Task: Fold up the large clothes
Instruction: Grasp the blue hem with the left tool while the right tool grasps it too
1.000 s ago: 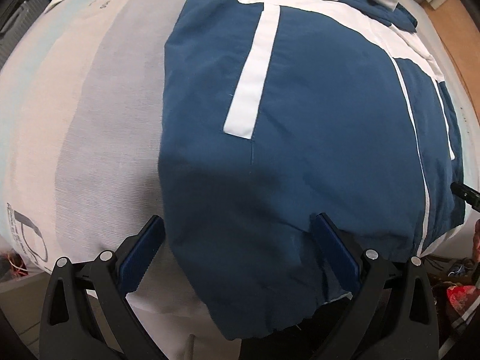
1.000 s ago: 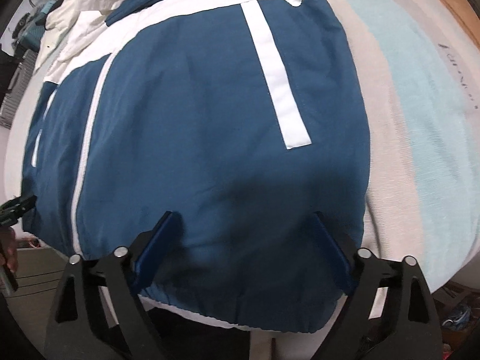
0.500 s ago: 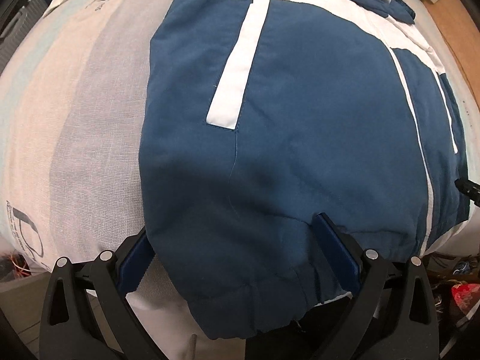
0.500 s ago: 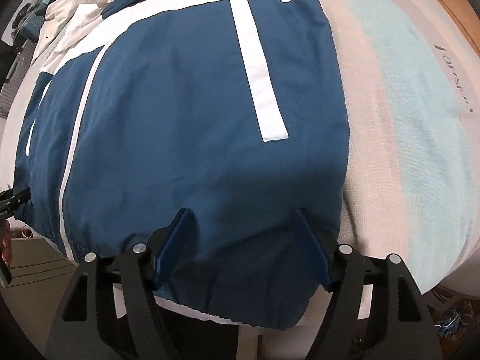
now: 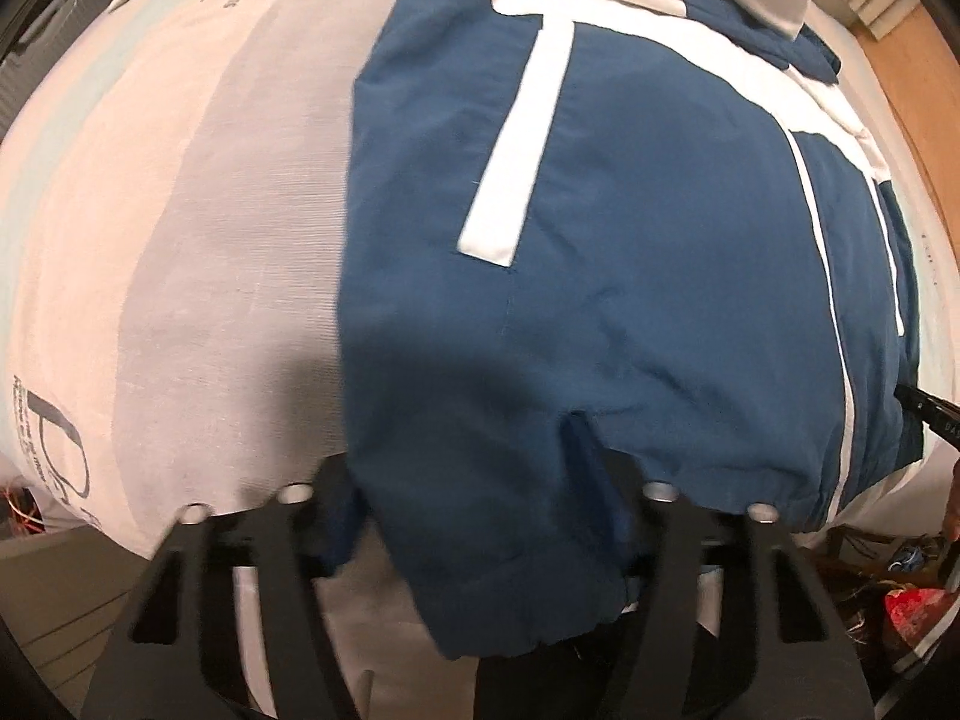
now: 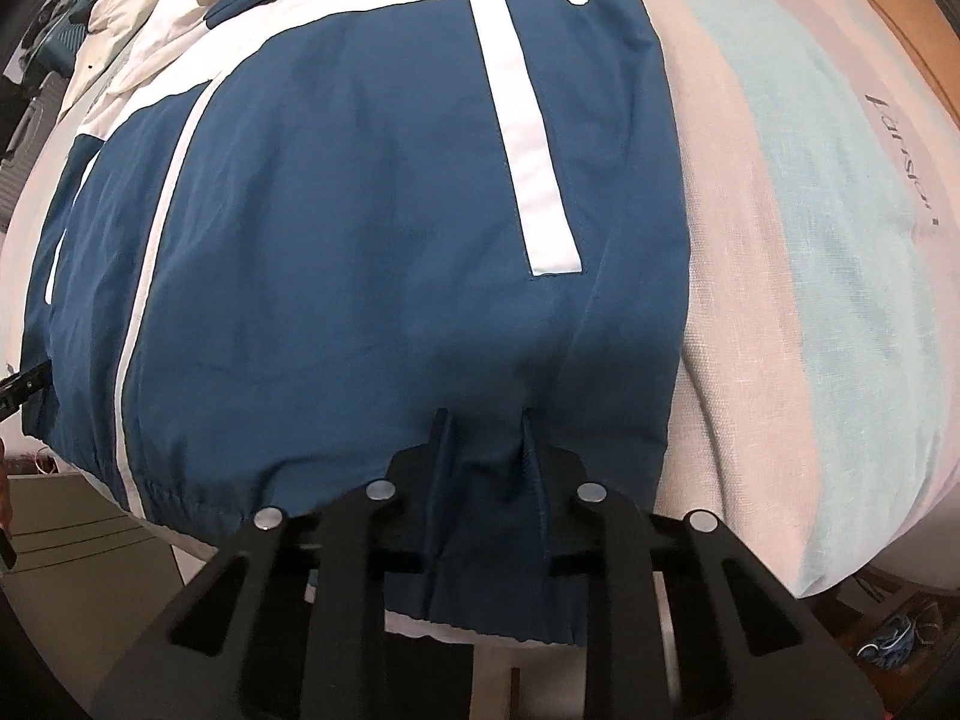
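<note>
Garment: the large navy-blue jacket with white panels and stripes [image 5: 648,276] is lying spread flat on the striped pale bedcover [image 5: 180,228], filling the centre and right of the left wrist view and the centre and left of the right wrist view; its elastic hem is hanging over the near edge at the bottom of both frames.
Right tongs: the right gripper [image 6: 483,450] is now pinching a bunched fold of hem at lower centre; half a second ago its jaws were standing wide on either side of the cloth, so they are closing down onto it.
Left tongs: the left gripper [image 5: 474,510] is sitting at the hem near the jacket's left corner, jaws narrower than a second ago; blurred cloth is covering the tips, so a firm hold cannot be confirmed.
White stripe: the white pocket stripe [image 5: 516,144] is lying flat, undisturbed.
Meaning: both hem corners are being taken up; in my judgement the lift for the first fold is about to begin, with none yet made.
</note>
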Tool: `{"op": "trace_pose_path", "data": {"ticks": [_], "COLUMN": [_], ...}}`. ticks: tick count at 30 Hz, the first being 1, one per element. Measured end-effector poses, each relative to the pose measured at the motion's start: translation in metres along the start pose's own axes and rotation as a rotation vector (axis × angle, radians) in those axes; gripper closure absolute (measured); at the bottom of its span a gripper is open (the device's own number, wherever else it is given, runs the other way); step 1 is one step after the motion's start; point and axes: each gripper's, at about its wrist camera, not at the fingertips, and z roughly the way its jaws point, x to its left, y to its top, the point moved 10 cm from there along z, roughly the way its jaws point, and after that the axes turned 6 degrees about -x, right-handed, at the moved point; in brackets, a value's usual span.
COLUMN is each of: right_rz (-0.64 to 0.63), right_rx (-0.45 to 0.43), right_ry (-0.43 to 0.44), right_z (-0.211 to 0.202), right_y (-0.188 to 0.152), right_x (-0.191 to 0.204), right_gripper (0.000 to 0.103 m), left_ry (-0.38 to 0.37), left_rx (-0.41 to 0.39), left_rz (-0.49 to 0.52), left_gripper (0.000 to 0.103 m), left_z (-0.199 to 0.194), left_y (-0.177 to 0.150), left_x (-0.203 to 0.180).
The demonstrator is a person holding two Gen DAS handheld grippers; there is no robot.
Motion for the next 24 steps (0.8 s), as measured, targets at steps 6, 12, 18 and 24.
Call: {"op": "trace_pose_path", "data": {"ticks": [6,12,18,24], "right_rz": [0.036,0.044,0.075,0.13], "right_rx": [0.002,0.009,0.026,-0.02], "right_ry": [-0.013,0.007,0.1,0.128], "right_z": [-0.008,-0.011,-0.009,-0.023], "right_y": [0.005,-0.003,-0.003,0.001], "right_x": [-0.014,-0.024,-0.018,-0.045], "right_gripper": [0.065,0.054,0.035,0.035], "left_ry": [-0.022,-0.013,-0.009,0.038], "left_rx": [0.008,0.02,0.03,0.029], "left_rz": [-0.053,-0.046,0.036,0.027], "left_gripper": [0.051,0.027,0.039,0.027], "left_z": [-0.003,-0.002,-0.004,0.003], "left_y": [0.001,-0.005,-0.015,-0.006], "left_x": [0.018,0.031,0.027,0.027]}}
